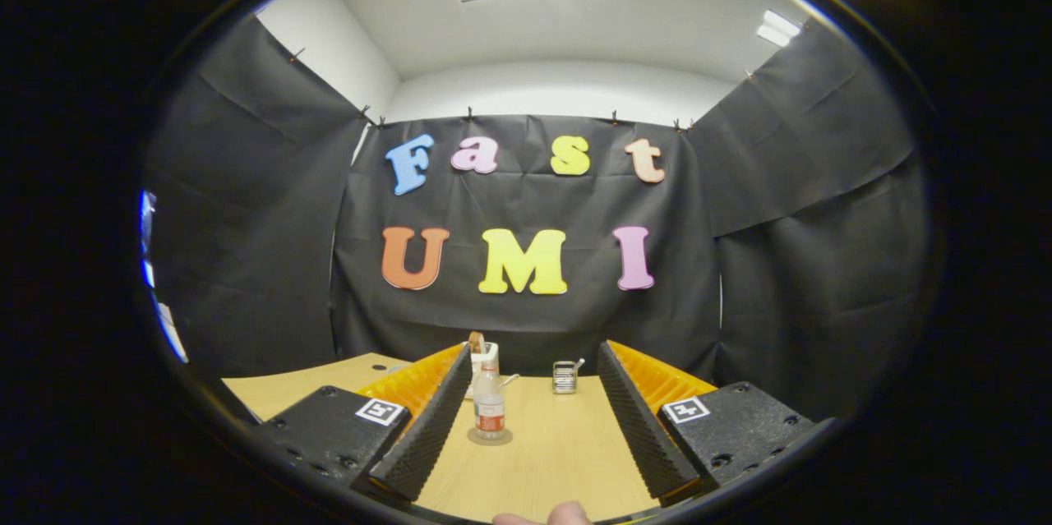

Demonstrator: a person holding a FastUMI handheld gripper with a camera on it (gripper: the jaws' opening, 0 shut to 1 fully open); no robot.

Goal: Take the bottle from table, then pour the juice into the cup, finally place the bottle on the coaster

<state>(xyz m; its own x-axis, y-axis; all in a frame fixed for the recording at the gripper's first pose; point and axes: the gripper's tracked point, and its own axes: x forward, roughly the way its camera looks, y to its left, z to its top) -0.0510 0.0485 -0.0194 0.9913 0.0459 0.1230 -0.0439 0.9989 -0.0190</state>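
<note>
The gripper is spread wide and empty. The bottle stands upright on the coaster, ahead between the fingers and near the left one; the cup stands beyond. Risk: an off-centre approach lets the left finger tip the bottle.

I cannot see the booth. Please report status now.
Gripper open, holding nothing. Bottle upright on coaster, ahead between the fingers, near left one. Cup beyond. Path clear.
</note>
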